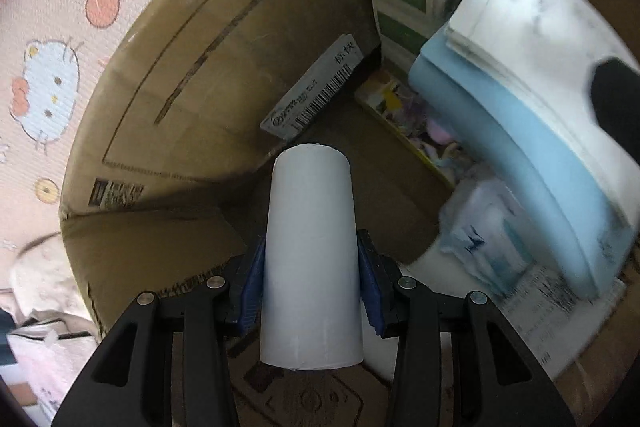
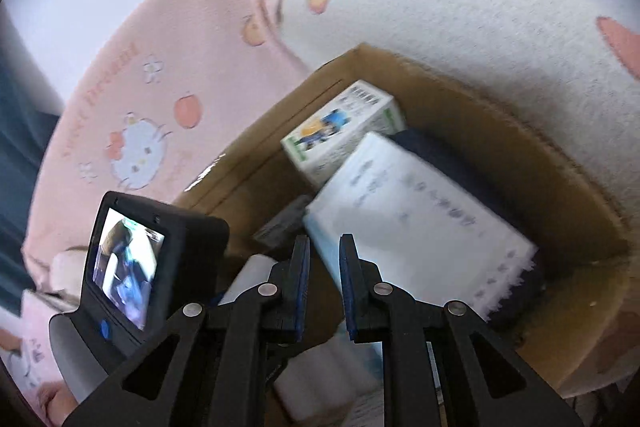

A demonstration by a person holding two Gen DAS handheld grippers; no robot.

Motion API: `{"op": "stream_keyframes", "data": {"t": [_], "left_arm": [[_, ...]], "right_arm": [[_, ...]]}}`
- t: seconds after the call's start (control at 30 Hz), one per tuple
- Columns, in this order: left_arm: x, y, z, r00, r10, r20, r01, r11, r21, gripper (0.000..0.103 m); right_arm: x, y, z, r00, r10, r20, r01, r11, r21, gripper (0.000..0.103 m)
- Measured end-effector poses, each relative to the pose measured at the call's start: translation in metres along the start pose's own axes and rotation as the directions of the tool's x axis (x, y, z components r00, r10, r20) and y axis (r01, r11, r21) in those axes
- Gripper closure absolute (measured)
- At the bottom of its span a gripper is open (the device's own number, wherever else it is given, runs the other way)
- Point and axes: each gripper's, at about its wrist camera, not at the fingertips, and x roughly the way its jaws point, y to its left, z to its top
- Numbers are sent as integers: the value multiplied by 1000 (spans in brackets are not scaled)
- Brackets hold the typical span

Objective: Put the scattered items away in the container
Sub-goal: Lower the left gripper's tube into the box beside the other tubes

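Pink cartoon bedding [image 1: 52, 39] under cardboard box [image 1: 168, 75]; L gripper [image 1: 311, 281] clamps white cylinder [image 1: 311, 259], R gripper [image 2: 324, 287] narrow, empty; risk: cylinder rolls toward 3 o'clock stack on release.

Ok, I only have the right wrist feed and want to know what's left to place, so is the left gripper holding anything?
Observer: Yes. The left gripper is shut on a plain white cylinder, clamped at its sides.
Operator: Is it over the box yet?
Observer: It is inside the cardboard box, with the cylinder pointing toward the bare bottom near a barcode label on the wall.
Operator: What lies beside that spot?
Observer: A colourful flat box lies along the bottom, partly under the light blue foam block that leans over the right side.
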Motion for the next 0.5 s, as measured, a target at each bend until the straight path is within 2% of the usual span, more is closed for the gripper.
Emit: {"op": "stream_keyframes", "data": {"t": [0.1,0.2,0.3,0.5], "left_arm": [[5,-7,4,998,54,10,-54,998,14,57],[11,-12,7,998,60,-12,-60,998,31,57],[26,-13,9,994,78,-76,-76,997,31,57],[49,-2,14,977,57,-204,-63,998,-24,57]], "right_arm": [[2,12,11,1000,-10,-24,9,1000,-19,90],[-12,-5,9,1000,-19,-24,18,1000,-17,90],[-7,-25,30,999,-53,-13,52,998,-20,90],[-3,-40,36,997,-64,-42,63,998,-29,90]]}}
